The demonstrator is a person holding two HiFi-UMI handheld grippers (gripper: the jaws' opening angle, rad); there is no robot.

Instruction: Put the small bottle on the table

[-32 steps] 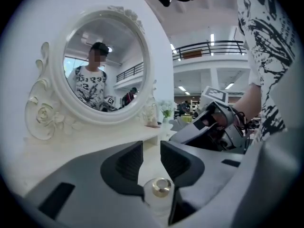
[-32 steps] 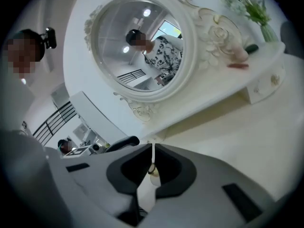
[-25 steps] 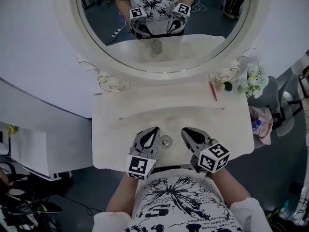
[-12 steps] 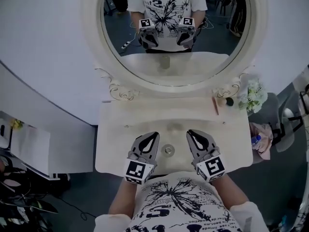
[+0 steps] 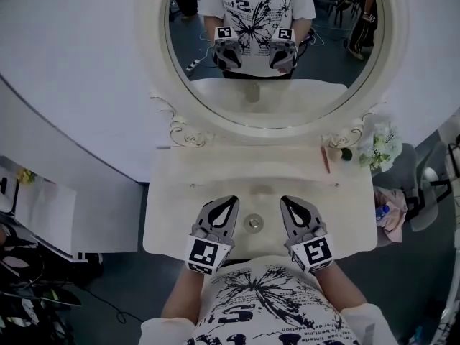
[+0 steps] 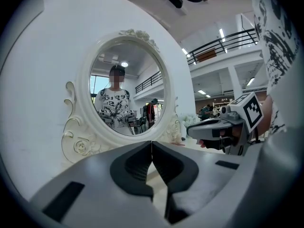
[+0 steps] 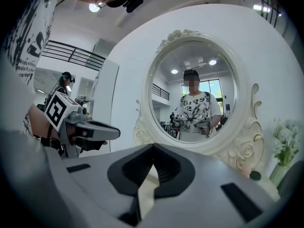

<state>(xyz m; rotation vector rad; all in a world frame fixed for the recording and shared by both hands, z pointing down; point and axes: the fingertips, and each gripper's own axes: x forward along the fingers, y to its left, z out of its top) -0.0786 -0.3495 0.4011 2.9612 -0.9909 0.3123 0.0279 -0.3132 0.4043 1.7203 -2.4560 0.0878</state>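
Note:
The small bottle (image 5: 252, 223), seen from above as a round grey cap, stands on the cream dressing table (image 5: 180, 207) near its front edge. My left gripper (image 5: 231, 201) rests just left of it, shut and empty. Just right of the bottle my right gripper (image 5: 285, 201) is also shut with nothing in it. Neither touches the bottle. In the left gripper view the left gripper (image 6: 152, 148) has its jaws pressed together, and the right gripper (image 6: 216, 127) shows beside it. The right gripper view shows the right gripper (image 7: 153, 152) with jaws together too.
A large oval mirror (image 5: 277, 49) in an ornate frame stands at the back of the table. A thin red stick (image 5: 325, 159), a small dark ball (image 5: 346, 154) and white flowers (image 5: 381, 147) sit at the back right. A pink cloth (image 5: 392, 214) lies beyond the right edge.
The head view has shifted, so the table sits more centred. My right gripper has straightened to lie parallel with the left. The bottle stays between them on the table.

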